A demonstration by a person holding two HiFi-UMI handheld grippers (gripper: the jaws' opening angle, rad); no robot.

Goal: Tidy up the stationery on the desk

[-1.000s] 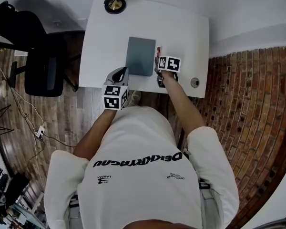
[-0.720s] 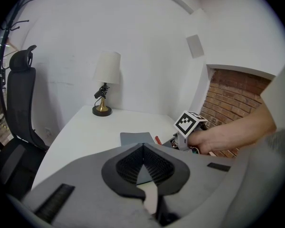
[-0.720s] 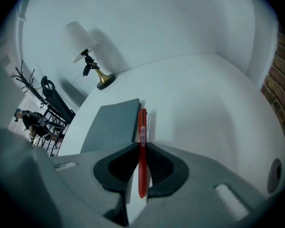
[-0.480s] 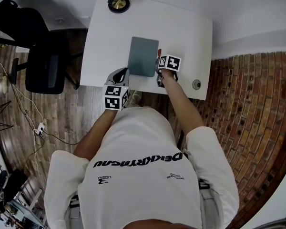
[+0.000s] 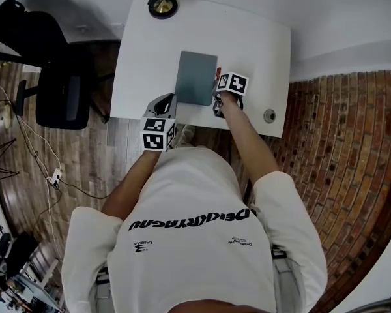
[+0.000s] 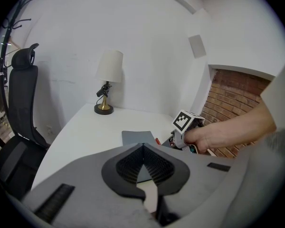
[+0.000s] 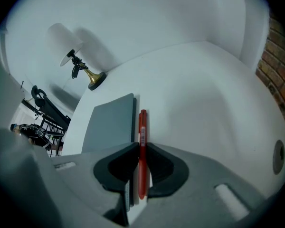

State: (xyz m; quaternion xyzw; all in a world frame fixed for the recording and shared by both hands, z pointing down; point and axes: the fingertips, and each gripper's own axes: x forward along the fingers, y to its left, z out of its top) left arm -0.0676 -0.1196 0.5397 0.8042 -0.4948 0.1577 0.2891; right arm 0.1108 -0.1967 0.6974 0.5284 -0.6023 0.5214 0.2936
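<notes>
A red pen [image 7: 142,141] lies lengthwise between the jaws of my right gripper [image 7: 141,148], which is shut on it just right of a grey notebook [image 7: 111,122]. From the head view the right gripper [image 5: 220,91] sits at the notebook's [image 5: 197,77] right edge on the white desk [image 5: 247,44], with a bit of the red pen [image 5: 216,74] showing. My left gripper [image 6: 143,148] is shut with nothing in it, held near the desk's front edge, left of the notebook [image 6: 137,137]. In the head view the left gripper [image 5: 164,104] hovers at that edge.
A brass-footed lamp [image 5: 161,5] stands at the desk's far left corner, also seen as the lamp [image 6: 106,80]. A round cable hole [image 5: 269,115] is at the front right corner. A black office chair [image 5: 58,90] stands left of the desk; a brick wall [image 5: 339,149] lies to the right.
The right gripper has crept slightly forward along the notebook's right edge with the pen in its jaws. The left gripper has held still.
</notes>
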